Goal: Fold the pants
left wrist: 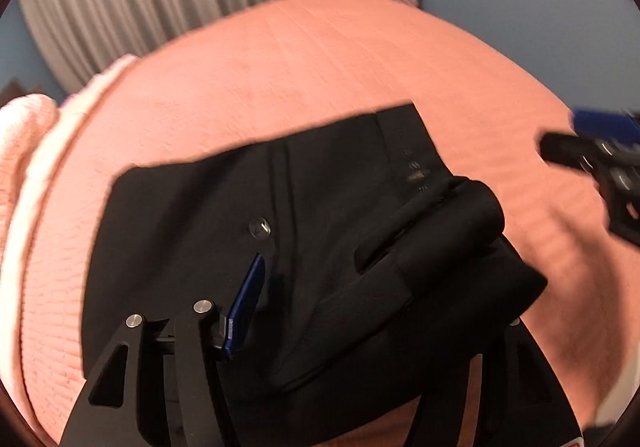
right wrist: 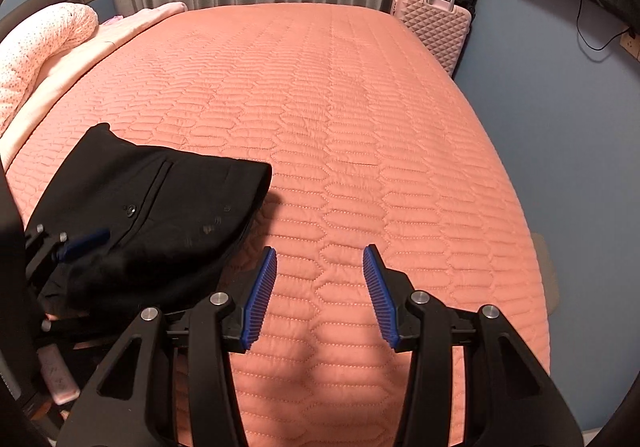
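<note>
The black pants (left wrist: 304,231) lie folded on the salmon quilted bed (left wrist: 280,79), waistband and a button facing up. My left gripper (left wrist: 360,287) is over them; its left blue finger (left wrist: 246,307) shows, the right one is hidden under a draped bunch of black cloth. Its jaws look wide apart with cloth between them; I cannot tell whether they grip it. The pants also show in the right wrist view (right wrist: 152,215), lifted at the left, with the left gripper (right wrist: 80,243) under them. My right gripper (right wrist: 320,295) is open and empty, above bare quilt beside the pants.
The bed (right wrist: 360,107) stretches far ahead and to the right. A pink suitcase (right wrist: 434,27) and a black case stand at its far right corner. Pillows (right wrist: 36,47) lie along the left edge. Grey curtains hang behind. A blue wall is on the right.
</note>
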Action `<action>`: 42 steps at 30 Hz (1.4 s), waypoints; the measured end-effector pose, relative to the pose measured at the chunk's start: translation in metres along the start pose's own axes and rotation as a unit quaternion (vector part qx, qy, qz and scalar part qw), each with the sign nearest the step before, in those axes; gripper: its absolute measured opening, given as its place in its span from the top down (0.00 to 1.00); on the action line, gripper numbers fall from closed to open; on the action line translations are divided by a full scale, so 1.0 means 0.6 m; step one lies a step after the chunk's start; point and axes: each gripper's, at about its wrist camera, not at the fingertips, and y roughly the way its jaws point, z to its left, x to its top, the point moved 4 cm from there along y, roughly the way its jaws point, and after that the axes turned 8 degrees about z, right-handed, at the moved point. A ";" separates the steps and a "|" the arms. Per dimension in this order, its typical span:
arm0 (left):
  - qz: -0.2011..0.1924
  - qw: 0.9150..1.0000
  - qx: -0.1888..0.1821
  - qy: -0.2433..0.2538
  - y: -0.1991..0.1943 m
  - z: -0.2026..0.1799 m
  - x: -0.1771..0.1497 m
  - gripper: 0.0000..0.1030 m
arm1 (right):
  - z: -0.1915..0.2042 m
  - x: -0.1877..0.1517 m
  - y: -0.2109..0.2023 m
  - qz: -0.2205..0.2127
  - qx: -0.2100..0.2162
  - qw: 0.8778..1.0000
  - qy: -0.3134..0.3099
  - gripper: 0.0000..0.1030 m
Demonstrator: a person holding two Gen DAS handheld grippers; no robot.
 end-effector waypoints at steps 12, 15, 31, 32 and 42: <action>-0.019 0.997 -0.058 -0.048 -0.077 0.020 0.002 0.44 | -0.011 0.002 0.010 0.006 0.000 1.000 0.005 0.57; -0.051 0.996 -0.059 -0.046 -0.142 0.052 -0.002 0.43 | -0.003 0.005 0.000 0.000 -0.003 1.000 -0.008 0.57; 0.020 0.994 0.047 -0.097 0.023 0.261 0.062 0.29 | 0.170 0.050 0.023 0.001 0.061 0.995 -0.079 0.57; 0.029 0.992 0.056 -0.105 0.046 0.269 0.065 0.29 | 0.184 0.056 0.033 0.004 0.068 0.994 -0.082 0.57; 0.057 0.987 0.096 -0.112 0.172 0.313 0.089 0.07 | 0.204 0.081 0.156 0.045 0.040 0.993 -0.105 0.57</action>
